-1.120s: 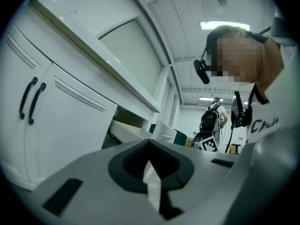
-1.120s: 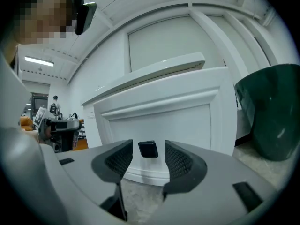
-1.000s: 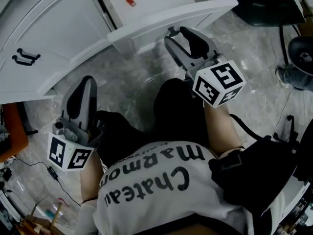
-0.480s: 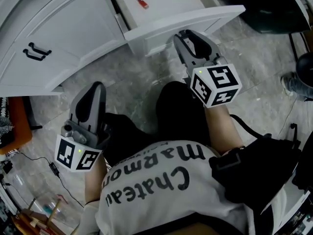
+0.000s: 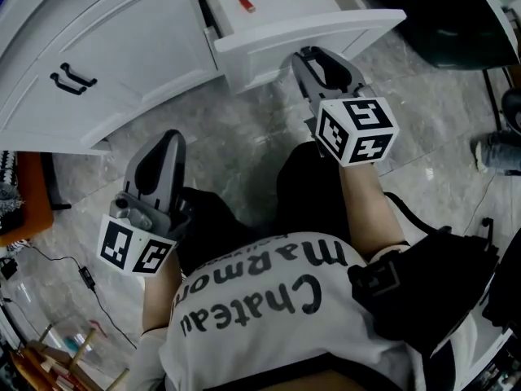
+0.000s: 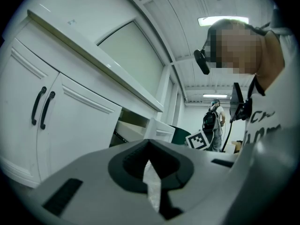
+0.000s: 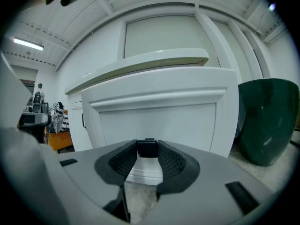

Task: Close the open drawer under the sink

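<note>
R gripper (image 5: 316,59) has just clamped the drawer (image 5: 309,24) handle (image 7: 148,148) so we can push it shut w/o slipping.

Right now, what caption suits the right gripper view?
Jaws just closed, the right gripper grips the black handle of the white drawer.

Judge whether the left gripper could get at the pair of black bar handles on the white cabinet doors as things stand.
Probably yes: the left gripper is shut and empty, points toward the white cabinet doors, and nothing visible stands between it and the black bar handles.
</note>
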### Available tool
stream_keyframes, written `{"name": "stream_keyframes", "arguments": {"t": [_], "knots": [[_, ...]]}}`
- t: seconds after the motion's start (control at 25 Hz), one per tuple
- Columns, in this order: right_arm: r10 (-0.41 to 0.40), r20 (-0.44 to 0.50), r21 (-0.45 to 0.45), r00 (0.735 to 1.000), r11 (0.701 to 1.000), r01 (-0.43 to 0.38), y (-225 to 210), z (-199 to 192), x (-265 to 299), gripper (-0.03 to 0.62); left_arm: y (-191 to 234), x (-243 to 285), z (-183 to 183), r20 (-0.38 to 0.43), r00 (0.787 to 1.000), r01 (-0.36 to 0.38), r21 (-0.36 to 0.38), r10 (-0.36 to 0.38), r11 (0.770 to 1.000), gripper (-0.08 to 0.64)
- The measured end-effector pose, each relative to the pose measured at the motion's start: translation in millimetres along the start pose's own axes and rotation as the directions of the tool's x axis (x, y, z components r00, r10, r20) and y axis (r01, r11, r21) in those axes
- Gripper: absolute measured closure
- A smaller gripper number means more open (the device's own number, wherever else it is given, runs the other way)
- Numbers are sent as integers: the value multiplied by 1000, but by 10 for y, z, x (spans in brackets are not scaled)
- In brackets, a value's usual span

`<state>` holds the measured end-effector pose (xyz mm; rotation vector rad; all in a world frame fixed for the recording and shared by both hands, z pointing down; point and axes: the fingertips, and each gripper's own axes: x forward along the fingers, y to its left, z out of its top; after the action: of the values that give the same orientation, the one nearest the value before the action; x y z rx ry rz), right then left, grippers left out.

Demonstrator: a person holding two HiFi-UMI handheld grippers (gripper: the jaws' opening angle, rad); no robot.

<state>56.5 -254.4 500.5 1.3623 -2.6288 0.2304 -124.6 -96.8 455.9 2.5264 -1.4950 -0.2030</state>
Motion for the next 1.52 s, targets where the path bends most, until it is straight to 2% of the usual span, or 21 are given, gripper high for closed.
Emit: {"name": "stream_keyframes", "arguments": {"t": [0.28, 0.88, 1.52], "knots": [[4, -27, -16, 1000, 1000, -5, -44, 60, 202, 448, 46, 59, 19, 12, 1000, -8, -22, 9, 1000, 552], [-11, -13, -50, 1000, 999, 10, -86, 149, 547, 449, 242, -104, -18, 17, 997, -81, -27, 82, 996, 552], [-18, -15, -68, 1000, 998, 16, -112, 219, 665, 451, 293, -82, -112, 5, 997, -81, -56, 81, 995, 552]]}}
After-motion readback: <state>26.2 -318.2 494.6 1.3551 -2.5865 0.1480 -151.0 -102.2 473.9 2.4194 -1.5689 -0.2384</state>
